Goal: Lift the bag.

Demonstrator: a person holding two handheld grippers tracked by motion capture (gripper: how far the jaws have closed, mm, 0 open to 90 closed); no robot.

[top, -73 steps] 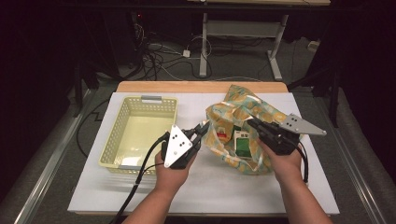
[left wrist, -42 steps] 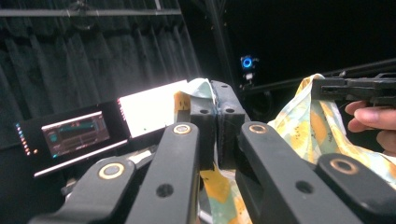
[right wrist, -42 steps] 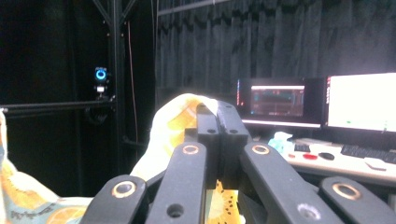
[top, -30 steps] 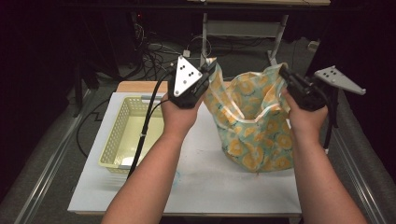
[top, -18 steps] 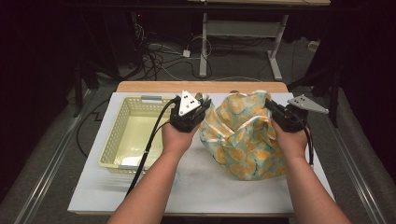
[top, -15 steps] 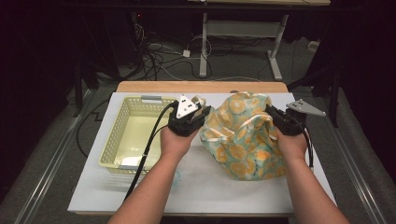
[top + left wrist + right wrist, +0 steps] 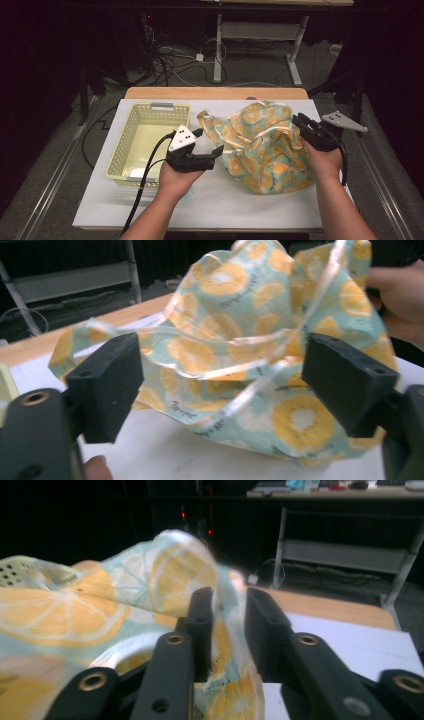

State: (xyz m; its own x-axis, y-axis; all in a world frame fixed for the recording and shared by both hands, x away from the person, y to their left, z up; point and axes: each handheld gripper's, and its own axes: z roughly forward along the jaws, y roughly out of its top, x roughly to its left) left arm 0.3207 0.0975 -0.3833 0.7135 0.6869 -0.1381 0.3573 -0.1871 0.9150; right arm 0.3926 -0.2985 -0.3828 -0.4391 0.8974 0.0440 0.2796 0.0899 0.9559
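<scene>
A soft bag printed with lemon slices on teal lies slumped on the white table, its clear handles loose on top. My left gripper hovers at the bag's left edge. Its jaws have just been opening and stand wide apart, touching nothing. In the left gripper view the bag lies beyond the gripper. My right gripper is at the bag's right rim. Its jaws have just been opening to a narrow gap, and in the right gripper view bag fabric hangs loose in the gripper.
A pale yellow slotted basket stands left of the bag, close behind my left hand. The table's wooden far edge runs behind both. Cables and a desk frame lie on the floor beyond.
Both hands came down and the lifted bag settled onto the table. The left gripper let go of the bag's edge and spread wide; the right gripper's jaws parted slightly.
</scene>
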